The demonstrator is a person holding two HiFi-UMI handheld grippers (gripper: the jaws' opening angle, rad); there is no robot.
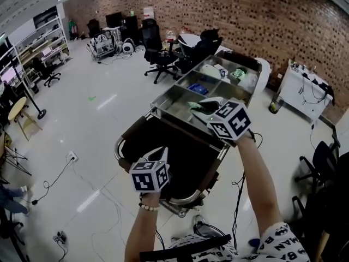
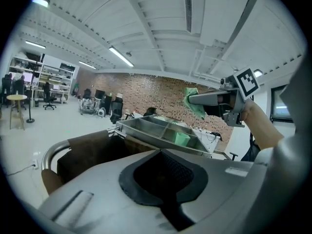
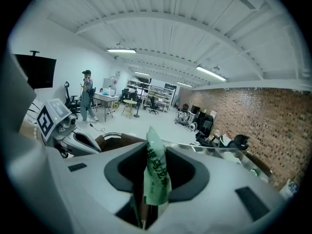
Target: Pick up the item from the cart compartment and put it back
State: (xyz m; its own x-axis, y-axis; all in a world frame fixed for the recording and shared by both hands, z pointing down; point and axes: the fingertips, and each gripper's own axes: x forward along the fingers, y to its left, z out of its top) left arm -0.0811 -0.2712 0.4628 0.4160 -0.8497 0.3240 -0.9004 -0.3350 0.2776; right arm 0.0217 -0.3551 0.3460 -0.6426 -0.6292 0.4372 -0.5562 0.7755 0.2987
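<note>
Above the nearest compartment (image 1: 175,107) of the cart's steel tray (image 1: 161,103), the right gripper (image 1: 197,109) hangs with a green packet (image 1: 194,105) clenched between its jaws; in the right gripper view the packet stands upright, pinched low down so that its printed top rises free of the pads. It sits clear of the tray floor, so the pick-up half of the task looks done and the return is yet to come; holding it right over its own compartment should keep the way back short. Other compartments, farther off, hold a blue item (image 1: 199,89) and pale bundles (image 1: 211,70). Nearer and to the left, the left gripper (image 1: 161,153) waits over the cart's dark bag (image 1: 182,146), jaws together on nothing, well apart from the tray, probably so as not to crowd the working hand.
</note>
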